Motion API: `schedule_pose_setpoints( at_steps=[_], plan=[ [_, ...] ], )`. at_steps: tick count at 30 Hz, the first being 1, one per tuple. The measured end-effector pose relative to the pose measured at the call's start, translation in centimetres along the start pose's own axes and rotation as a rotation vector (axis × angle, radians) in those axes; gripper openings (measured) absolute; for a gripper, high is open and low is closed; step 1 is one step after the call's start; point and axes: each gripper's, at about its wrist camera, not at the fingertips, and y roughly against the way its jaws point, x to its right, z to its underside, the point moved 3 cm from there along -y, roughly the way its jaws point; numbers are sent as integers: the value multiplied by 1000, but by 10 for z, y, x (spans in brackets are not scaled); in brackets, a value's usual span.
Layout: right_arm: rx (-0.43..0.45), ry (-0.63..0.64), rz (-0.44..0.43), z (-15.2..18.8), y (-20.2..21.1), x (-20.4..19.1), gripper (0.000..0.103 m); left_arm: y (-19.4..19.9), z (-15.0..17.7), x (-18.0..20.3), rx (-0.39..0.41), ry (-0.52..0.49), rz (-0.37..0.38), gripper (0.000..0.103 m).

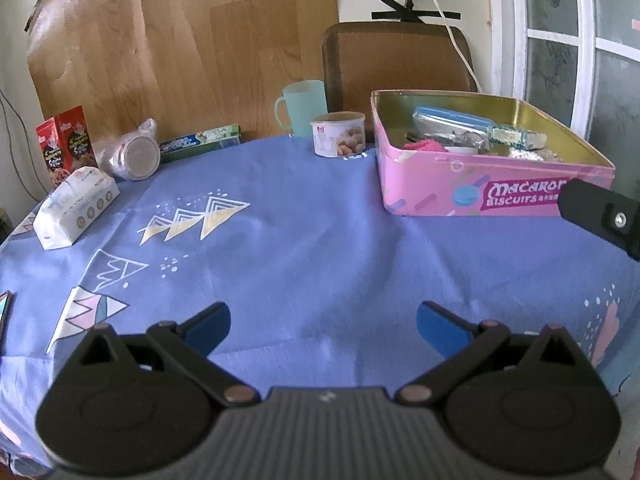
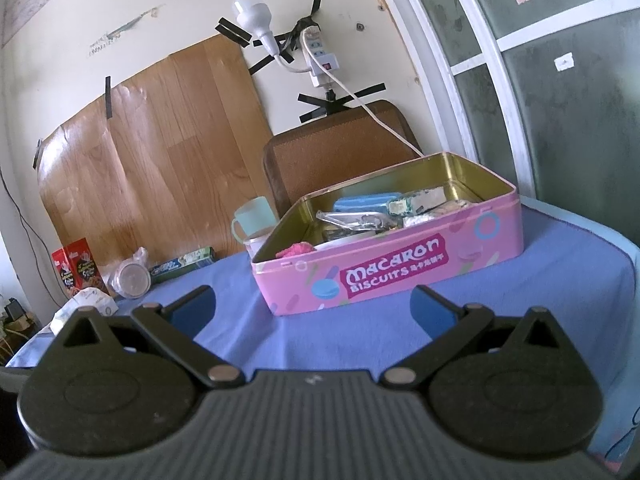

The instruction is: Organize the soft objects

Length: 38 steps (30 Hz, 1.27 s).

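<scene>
Soft white plastic-wrapped tissue pack (image 1: pixel 76 207), lying at the blue tablecloth's (image 1: pixel 320 240) left edge, well apart from the pink macaron biscuit tin (image 1: pixel 480 184); left gripper (image 1: pixel 323 326) and right gripper (image 2: pixel 313 307) both spread, empty; advise gentle mid-body pinch, avoiding crushing.

wide bare stretch of blue tablecloth (image 1: pixel 320 248) in the near middle, open for passage. blocked far right by the pink biscuit tin (image 1: pixel 472 184), open-topped and crowded with packets. lined along the far edge with a nut can (image 1: pixel 339 136), green mug (image 1: pixel 302 106) and toothpaste box (image 1: pixel 200 142). hemmed far left by a tissue pack (image 1: pixel 74 208), bagged container (image 1: pixel 134 156) and red boxes (image 1: pixel 66 142).
</scene>
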Motion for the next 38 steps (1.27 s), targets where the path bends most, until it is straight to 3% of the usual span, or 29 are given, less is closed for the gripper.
schedule_pose_setpoints(
  at_steps=[18, 38],
  plan=[
    [-25, -21, -2, 2, -3, 3, 103, -6, 5, 6, -43, -28, 7, 103],
    [-32, -27, -3, 2, -5, 5, 103, -3, 5, 10, -15, -42, 30, 103]
  ],
)
